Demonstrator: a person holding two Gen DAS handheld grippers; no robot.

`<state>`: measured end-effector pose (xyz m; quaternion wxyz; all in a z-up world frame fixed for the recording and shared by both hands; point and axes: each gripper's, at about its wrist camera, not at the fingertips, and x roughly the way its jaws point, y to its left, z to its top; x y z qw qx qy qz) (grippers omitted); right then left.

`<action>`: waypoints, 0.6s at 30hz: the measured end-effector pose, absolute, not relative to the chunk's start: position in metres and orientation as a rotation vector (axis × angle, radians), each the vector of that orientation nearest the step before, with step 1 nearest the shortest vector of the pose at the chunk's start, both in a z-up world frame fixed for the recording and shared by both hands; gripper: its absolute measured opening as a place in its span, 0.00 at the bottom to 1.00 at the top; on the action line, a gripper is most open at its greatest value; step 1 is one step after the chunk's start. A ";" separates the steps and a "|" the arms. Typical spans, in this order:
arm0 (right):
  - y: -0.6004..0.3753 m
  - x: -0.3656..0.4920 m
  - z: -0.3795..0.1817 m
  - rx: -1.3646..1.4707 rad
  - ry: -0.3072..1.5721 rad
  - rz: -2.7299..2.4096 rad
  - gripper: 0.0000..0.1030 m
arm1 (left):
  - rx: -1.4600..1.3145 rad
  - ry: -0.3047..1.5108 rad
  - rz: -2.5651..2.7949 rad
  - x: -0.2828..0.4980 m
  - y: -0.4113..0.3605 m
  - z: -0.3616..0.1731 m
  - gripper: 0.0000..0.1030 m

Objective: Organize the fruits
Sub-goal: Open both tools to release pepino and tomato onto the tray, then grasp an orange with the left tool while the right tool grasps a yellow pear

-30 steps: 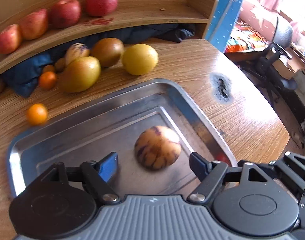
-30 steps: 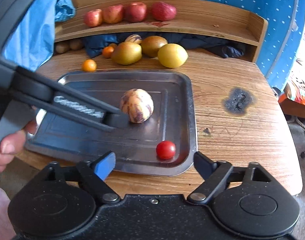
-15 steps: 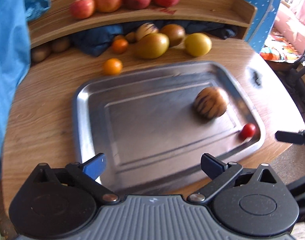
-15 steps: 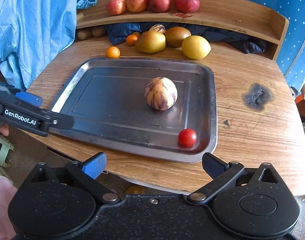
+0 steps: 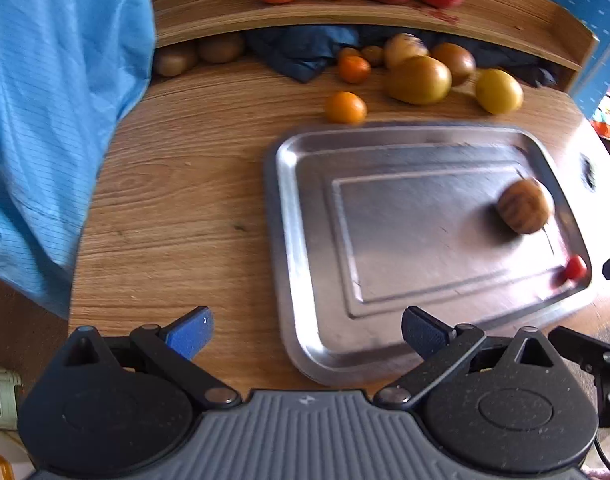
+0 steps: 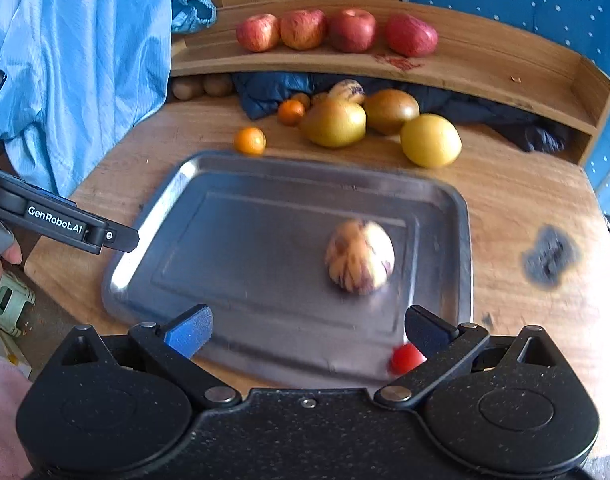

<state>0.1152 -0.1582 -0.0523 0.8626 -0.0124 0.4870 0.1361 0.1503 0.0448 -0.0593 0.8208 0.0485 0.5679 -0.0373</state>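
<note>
A steel tray [image 6: 145,232] lies on the wooden table. On it rest a striped yellow-purple melon [image 6: 359,256] [image 5: 523,206] and a red cherry tomato [image 6: 405,358] [image 5: 575,268]. My right gripper [image 6: 307,328] hangs open over the tray's near edge, holding nothing, with the tomato just beside its right finger. My left gripper [image 5: 307,334] is open and holds nothing above the tray's near left corner. One of its fingers [image 6: 117,238] shows at the tray's left rim. Behind the tray lie loose oranges [image 6: 250,141], a greenish fruit [image 6: 335,122] and a yellow fruit [image 6: 431,146].
Several red apples [image 6: 305,28] line a curved wooden shelf [image 6: 505,76]. Kiwis [image 6: 203,86] and a dark blue cloth [image 6: 265,92] sit under it. A light blue garment [image 6: 85,60] hangs at the left. A burn mark [image 6: 551,258] scars the table on the right.
My left gripper has drawn back and to the left, off the striped melon, and its jaws spread wider. The right gripper's jaws also widened and it shifted slightly over the tray.
</note>
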 end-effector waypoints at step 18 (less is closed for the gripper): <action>-0.141 0.213 -0.049 0.040 0.919 0.138 0.99 | 0.177 1.111 -0.126 0.243 0.055 -0.049 0.99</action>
